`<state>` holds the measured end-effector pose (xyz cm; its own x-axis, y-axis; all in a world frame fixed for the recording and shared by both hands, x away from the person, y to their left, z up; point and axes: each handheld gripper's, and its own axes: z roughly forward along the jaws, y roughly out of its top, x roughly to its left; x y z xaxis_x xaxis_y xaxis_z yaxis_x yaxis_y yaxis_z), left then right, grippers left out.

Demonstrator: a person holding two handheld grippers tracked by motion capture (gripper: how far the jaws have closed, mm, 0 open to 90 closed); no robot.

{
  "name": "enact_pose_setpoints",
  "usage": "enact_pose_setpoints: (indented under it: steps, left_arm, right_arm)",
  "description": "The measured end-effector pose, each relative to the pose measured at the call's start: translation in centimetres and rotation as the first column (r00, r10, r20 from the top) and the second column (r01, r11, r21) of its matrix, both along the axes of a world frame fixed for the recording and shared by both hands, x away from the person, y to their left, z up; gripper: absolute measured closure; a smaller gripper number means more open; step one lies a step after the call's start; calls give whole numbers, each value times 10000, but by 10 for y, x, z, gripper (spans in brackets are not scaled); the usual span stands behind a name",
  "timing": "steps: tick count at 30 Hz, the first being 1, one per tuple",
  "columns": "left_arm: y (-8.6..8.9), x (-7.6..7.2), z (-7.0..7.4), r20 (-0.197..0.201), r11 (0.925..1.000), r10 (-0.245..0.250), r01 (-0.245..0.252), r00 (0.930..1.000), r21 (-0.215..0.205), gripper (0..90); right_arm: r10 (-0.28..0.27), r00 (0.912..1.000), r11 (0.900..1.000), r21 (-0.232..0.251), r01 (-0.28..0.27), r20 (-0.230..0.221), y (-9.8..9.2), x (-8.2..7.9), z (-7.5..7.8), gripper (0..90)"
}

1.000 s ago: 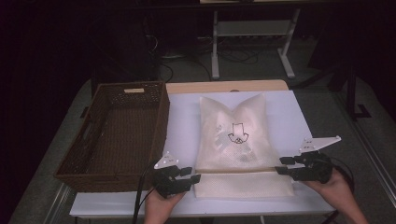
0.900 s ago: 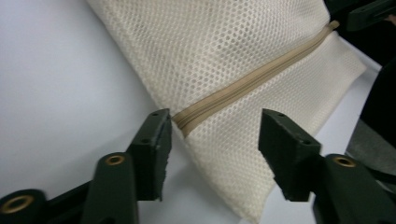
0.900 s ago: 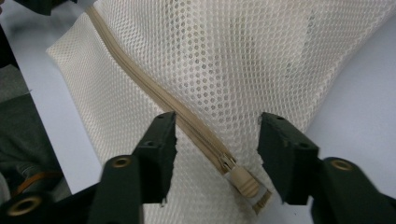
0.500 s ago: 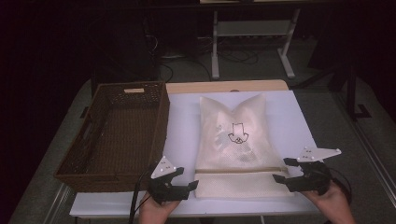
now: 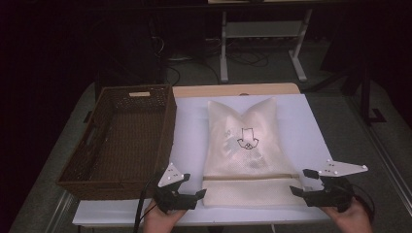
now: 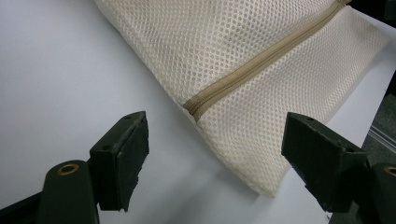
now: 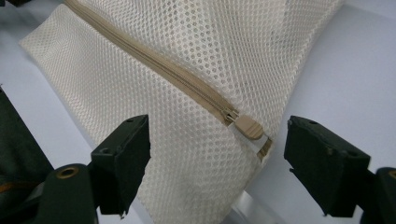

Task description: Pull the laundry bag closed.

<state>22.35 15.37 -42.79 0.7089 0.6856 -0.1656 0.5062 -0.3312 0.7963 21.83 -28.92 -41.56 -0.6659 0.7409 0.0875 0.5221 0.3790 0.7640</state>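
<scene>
I hold my left hand-held gripper (image 5: 190, 195) low at the near edge of the white surface (image 5: 311, 131), just off the near left corner of the cream mesh zip bag (image 5: 245, 145). Its jaws stand wide apart with nothing between them. In the left gripper view the bag (image 6: 243, 60) lies ahead of the jaws, its corner reaching toward the gap, and the tan zipper (image 6: 252, 63) ends at the bag's edge just ahead of that gap. The jaws are clear of the mesh.

My right hand-held gripper (image 5: 303, 183) sits at the bag's near right corner, also spread wide and holding nothing. In the right gripper view the tan zipper pull (image 7: 247, 127) lies between the two jaws, near the edge of the bag (image 7: 187, 56), at the end of the zipper line (image 7: 154, 65). Whether the jaws touch the mesh there I cannot tell.

The bag lies flat on the surface, long axis running away from me, plump in its far part and flat in the strip nearer than the zipper. A black line drawing (image 5: 248, 138) shows at its middle, with darker shapes dimly visible through the mesh below it.

The dark brown woven wicker basket (image 5: 97, 145) stands on the surface to the left of the bag, near it but apart, and it looks empty. My left hand (image 5: 163, 219) and right hand (image 5: 350, 219) come in from the bottom edge.
</scene>
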Motion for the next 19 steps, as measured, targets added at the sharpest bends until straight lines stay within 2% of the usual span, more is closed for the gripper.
enact_pose_setpoints:
  steps: [3, 11, 19]
  left_arm:
    - [0, 1, 0, -156, 10000, -72, 71, 9999, -66, 209]
    - [-1, 0, 3, 13, 9997, -131, 131, 9999, -198, 183]
    - [-2, 3, 2, -170, 9996, -137, 133, 9998, -233, 179]
  right_arm:
    - [-135, 9999, 9999, -26, 135, 66, -2, -3, 0, 201]
    - [-338, 9993, 9994, 131, 336, 175, -8, -12, 0, 199]
    - [-249, 9995, 9996, 111, 247, 195, -7, -12, -1, 199]
